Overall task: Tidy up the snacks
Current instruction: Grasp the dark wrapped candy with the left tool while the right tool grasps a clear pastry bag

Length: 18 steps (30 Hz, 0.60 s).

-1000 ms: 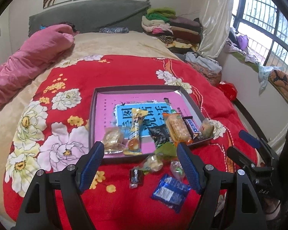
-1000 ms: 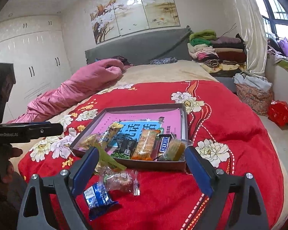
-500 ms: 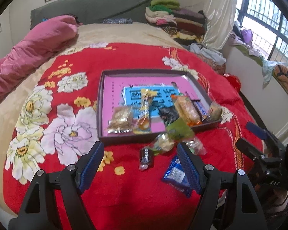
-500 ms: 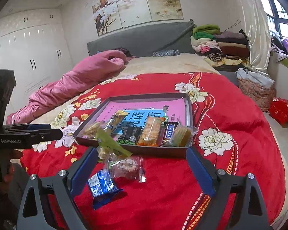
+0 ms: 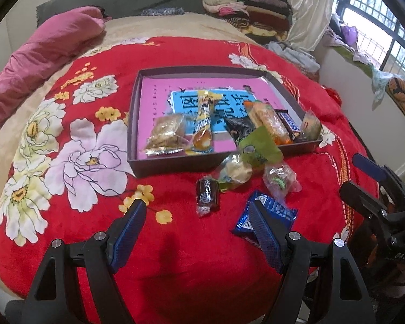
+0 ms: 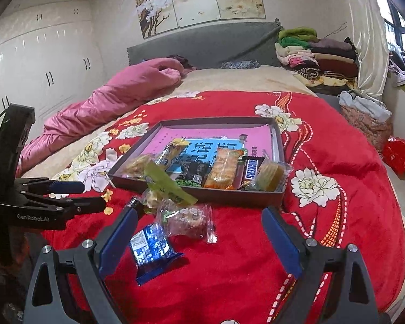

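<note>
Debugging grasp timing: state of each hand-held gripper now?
Left hand-held gripper: open, empty.
Right hand-held gripper: open, empty.

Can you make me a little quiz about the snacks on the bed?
1. True or false: the blue foil snack packet lies inside the shallow dark cardboard box.
2. Which sits nearest the small dark-wrapped candy? A) left hand-held gripper B) right hand-held gripper
3. Fill in: the green packet leans over the box's near ____.

Key: 1 false, it lies on the red flowered blanket; 2 A; 3 wall.
</note>
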### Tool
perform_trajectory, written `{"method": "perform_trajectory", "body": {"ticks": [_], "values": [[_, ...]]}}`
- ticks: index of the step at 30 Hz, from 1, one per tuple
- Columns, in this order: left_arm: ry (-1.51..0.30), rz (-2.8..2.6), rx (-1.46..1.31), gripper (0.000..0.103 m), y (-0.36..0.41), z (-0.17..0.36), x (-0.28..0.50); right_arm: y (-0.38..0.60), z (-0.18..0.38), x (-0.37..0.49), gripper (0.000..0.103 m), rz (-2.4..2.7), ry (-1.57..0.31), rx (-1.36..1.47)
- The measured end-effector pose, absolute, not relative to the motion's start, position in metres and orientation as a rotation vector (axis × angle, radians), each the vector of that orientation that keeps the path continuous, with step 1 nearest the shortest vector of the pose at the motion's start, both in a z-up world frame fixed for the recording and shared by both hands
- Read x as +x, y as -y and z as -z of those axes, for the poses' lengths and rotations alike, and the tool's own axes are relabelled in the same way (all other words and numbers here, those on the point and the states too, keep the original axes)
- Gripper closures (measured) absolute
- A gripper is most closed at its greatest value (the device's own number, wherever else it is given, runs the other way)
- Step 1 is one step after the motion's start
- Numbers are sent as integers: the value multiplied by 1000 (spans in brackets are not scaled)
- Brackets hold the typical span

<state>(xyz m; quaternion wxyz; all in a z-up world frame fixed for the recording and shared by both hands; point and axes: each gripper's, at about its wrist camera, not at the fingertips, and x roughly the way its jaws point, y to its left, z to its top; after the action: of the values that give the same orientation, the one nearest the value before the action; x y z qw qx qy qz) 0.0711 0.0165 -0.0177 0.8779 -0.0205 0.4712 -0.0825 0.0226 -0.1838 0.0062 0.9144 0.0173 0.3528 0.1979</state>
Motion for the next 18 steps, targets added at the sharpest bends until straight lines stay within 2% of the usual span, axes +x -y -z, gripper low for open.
{"method": "perform_trajectory", "body": {"ticks": [18], "values": [[-1048, 165, -31, 24, -11, 51, 87, 164, 22, 35, 10, -438, -804, 24]]}}
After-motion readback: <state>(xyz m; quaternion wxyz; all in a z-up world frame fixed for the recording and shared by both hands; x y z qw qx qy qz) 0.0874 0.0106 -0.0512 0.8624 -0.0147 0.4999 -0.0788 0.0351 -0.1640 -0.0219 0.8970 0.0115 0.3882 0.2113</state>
